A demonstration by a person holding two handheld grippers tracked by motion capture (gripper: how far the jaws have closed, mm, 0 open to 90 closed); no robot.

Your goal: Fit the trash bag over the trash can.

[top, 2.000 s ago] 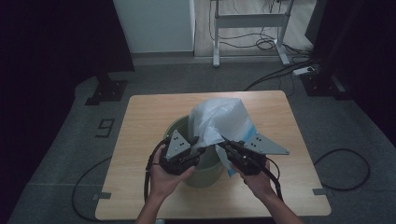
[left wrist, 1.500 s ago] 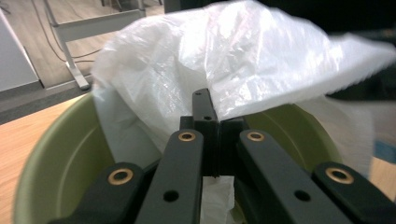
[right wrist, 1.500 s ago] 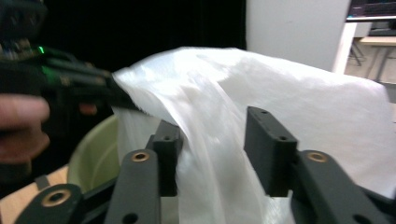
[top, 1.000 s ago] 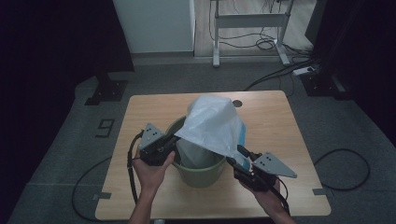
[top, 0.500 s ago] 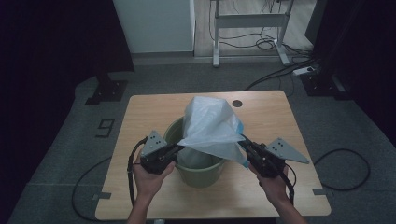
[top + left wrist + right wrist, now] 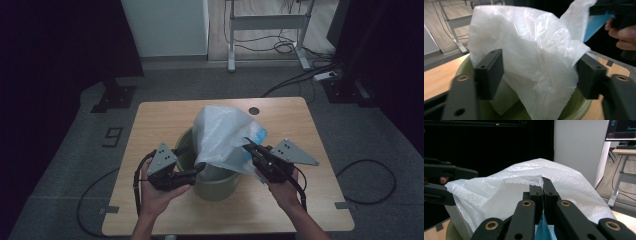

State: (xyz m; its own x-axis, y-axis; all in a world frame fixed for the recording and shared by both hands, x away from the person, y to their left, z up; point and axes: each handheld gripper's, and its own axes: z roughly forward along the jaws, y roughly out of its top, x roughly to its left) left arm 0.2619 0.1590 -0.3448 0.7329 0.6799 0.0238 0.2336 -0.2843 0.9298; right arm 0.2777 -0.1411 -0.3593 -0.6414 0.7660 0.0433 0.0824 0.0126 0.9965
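One readable mark, "9" (image 6: 113,136), sat on the floor left of the table (image 6: 150,120). Right gripper (image 6: 248,145) pinched the white bag (image 6: 220,135) over the green bucket (image 6: 215,186); left gripper (image 6: 200,169) jaws, just opened, straddled its hem without pressing

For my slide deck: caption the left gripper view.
Open left tongs straddle the white plastic bag rising from the green bucket on the wooden table.

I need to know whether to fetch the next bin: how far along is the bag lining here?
Done: the plastic bag is opened out and stands in the green bin. In hand: the right claw pinches the bag's edge; the left claw has just been opening, the film loose between its jaws. Left: pulling the bag's mouth over the rim, which is bare.
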